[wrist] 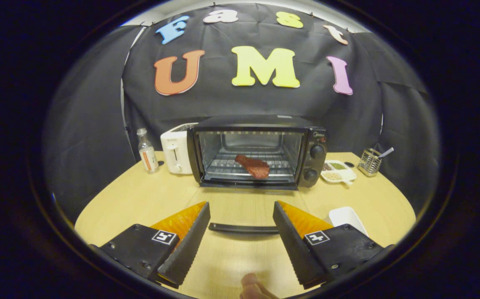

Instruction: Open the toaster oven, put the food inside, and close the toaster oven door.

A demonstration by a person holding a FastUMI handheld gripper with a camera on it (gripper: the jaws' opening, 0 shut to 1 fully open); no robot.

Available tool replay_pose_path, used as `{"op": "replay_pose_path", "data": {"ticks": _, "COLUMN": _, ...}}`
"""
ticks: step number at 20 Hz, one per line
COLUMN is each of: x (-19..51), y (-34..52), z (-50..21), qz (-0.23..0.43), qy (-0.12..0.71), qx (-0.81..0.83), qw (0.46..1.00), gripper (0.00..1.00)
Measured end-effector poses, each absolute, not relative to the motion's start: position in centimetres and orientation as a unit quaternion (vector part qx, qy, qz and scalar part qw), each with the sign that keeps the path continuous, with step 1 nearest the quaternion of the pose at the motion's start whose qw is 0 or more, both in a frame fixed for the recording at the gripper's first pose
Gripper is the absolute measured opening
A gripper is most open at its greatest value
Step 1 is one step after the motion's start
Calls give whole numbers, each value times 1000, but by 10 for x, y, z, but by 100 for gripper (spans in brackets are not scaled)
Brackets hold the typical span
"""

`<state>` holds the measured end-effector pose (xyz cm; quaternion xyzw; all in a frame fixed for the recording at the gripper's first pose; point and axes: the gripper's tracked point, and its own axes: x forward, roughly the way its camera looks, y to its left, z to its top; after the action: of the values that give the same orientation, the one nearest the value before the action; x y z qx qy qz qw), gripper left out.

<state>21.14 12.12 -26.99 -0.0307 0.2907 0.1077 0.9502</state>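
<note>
We are holding the gripper (241, 226) spread wide over the near part of the wooden table (132, 199), and its two fingers are gripping nothing. A fingertip of the person (251, 284) is showing at the very near edge, below the fingers.

Just ahead, lying between the fingertips, we are seeing a dark bar: the door handle (243, 228) of the toaster oven (256, 151). Its long axis is running left to right, square across the line of the fingers, with each end tucked behind a fingertip. The glass door itself seems to be folded down flat toward us, so we are looking through it at the table; we judge this from the handle sitting low and near while the oven mouth is standing open.

Farther on, straight ahead, the food (253, 166), a reddish piece of meat, is already resting on the rack inside the oven, slightly right of centre. So we are judging that closing is what remains, and the move is turning on that crosswise handle: we are needing to get under or behind it and lift it away from us, up toward the oven.

Beside the oven, a white toaster (175, 151) and a bottle (147, 151) are standing to the left, and a condiment tray (339, 171) to the right.
</note>
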Motion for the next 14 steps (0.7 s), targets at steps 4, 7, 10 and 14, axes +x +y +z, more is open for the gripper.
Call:
{"op": "replay_pose_path", "data": {"ticks": 4, "x": 202, "y": 121, "z": -310, "qz": 101, "qy": 340, "qx": -31, "qw": 934, "gripper": 97}}
{"op": "replay_pose_path", "data": {"ticks": 7, "x": 201, "y": 121, "z": -333, "qz": 94, "qy": 376, "qx": -21, "qw": 922, "gripper": 97}}
{"op": "replay_pose_path", "data": {"ticks": 10, "x": 201, "y": 115, "z": -359, "qz": 73, "qy": 413, "qx": -22, "qw": 908, "gripper": 97}}
{"op": "replay_pose_path", "data": {"ticks": 14, "x": 211, "y": 113, "z": -375, "qz": 73, "qy": 426, "qx": -31, "qw": 901, "gripper": 97}}
